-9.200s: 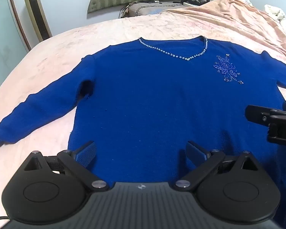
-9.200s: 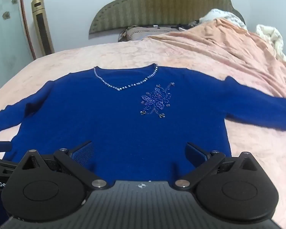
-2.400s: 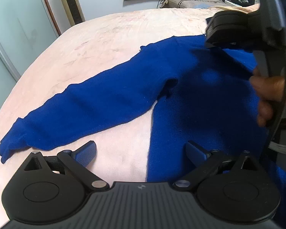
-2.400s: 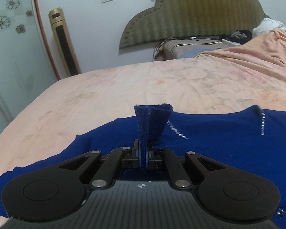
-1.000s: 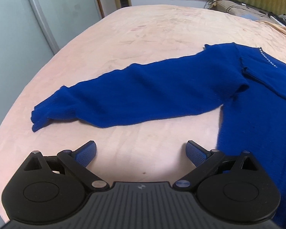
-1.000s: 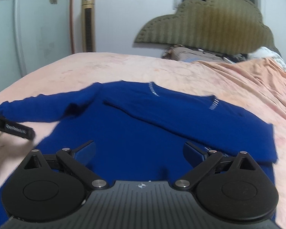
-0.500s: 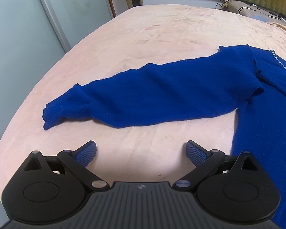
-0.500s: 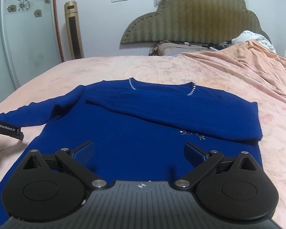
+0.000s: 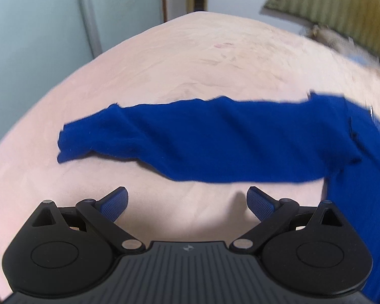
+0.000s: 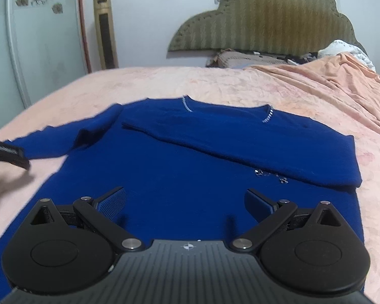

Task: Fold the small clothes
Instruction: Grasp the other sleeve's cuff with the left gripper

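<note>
A royal-blue sweater [image 10: 190, 167] lies flat on the pink bed, its right sleeve folded across the chest [image 10: 253, 147]. The beaded neckline [image 10: 267, 116] shows at the far edge. In the left wrist view the left sleeve [image 9: 202, 141] stretches out sideways, with its cuff [image 9: 71, 141] at the left. My left gripper [image 9: 187, 200] is open and empty, just short of that sleeve. Its tip also shows in the right wrist view [image 10: 7, 153]. My right gripper [image 10: 185, 200] is open and empty above the sweater's lower body.
The pink bedspread [image 9: 190, 58] covers the bed. A peach blanket [image 10: 329, 81] is heaped at the right. An olive headboard [image 10: 261, 17] with bags and clothes stands at the far end. A gold tower fan [image 10: 105, 30] and a glass door [image 10: 35, 43] stand at the left.
My left gripper has moved closer to the outstretched sleeve, which now sits centred in its view. My right gripper has shifted slightly over the sweater body. Both stay open.
</note>
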The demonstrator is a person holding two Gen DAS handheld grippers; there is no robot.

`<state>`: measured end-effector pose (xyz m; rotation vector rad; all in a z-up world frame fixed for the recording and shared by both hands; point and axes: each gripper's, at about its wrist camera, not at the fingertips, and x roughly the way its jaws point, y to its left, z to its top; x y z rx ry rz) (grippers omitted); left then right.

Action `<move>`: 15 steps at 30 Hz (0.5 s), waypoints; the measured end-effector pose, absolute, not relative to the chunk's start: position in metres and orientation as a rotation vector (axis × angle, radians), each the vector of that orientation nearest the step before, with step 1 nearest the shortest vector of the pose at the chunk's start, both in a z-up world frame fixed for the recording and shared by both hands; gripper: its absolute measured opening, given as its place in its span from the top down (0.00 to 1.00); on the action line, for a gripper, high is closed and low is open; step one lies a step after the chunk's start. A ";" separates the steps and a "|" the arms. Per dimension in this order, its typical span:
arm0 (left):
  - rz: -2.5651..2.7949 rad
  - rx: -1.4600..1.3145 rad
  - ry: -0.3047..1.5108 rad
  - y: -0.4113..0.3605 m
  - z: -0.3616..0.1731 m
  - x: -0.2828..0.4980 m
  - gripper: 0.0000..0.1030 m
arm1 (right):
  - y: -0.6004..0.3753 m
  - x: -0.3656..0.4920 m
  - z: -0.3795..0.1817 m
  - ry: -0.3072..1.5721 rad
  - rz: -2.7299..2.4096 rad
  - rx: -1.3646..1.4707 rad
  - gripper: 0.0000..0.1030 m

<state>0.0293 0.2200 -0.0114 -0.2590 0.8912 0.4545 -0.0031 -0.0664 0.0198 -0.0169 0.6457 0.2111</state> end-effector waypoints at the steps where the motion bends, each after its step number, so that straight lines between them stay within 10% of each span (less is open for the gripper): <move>1: 0.453 -0.302 0.885 0.227 -0.012 0.028 0.02 | -0.066 -0.001 0.019 0.652 0.199 -0.021 0.02; 15: 0.350 -1.113 0.598 0.333 -0.031 -0.011 0.02 | -0.066 0.002 0.017 0.657 0.205 -0.015 0.01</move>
